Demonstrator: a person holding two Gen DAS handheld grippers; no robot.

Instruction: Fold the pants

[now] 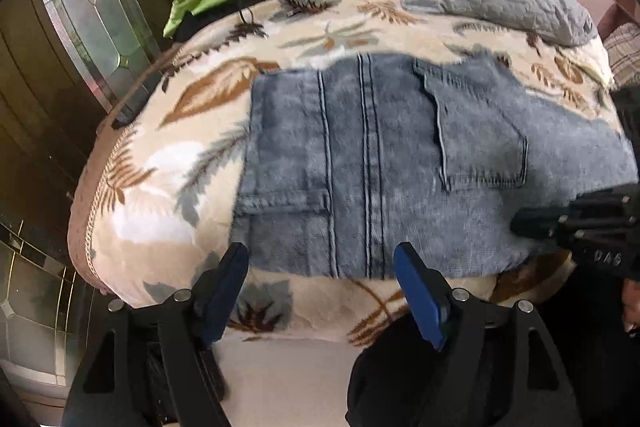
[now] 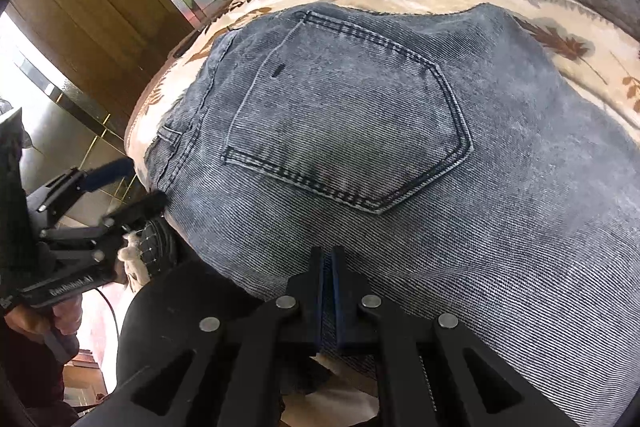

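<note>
We see the folded denim pants (image 1: 400,163) lying flat on the leaf-print blanket (image 1: 160,211). Our left gripper (image 1: 322,291) hangs wide and empty at their near edge. Our right gripper (image 2: 329,291) pinches the denim hem.

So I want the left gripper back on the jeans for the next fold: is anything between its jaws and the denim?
Nothing visible. The left gripper hangs open just off the near edge of the jeans, with only bare leaf-print blanket below it.
</note>
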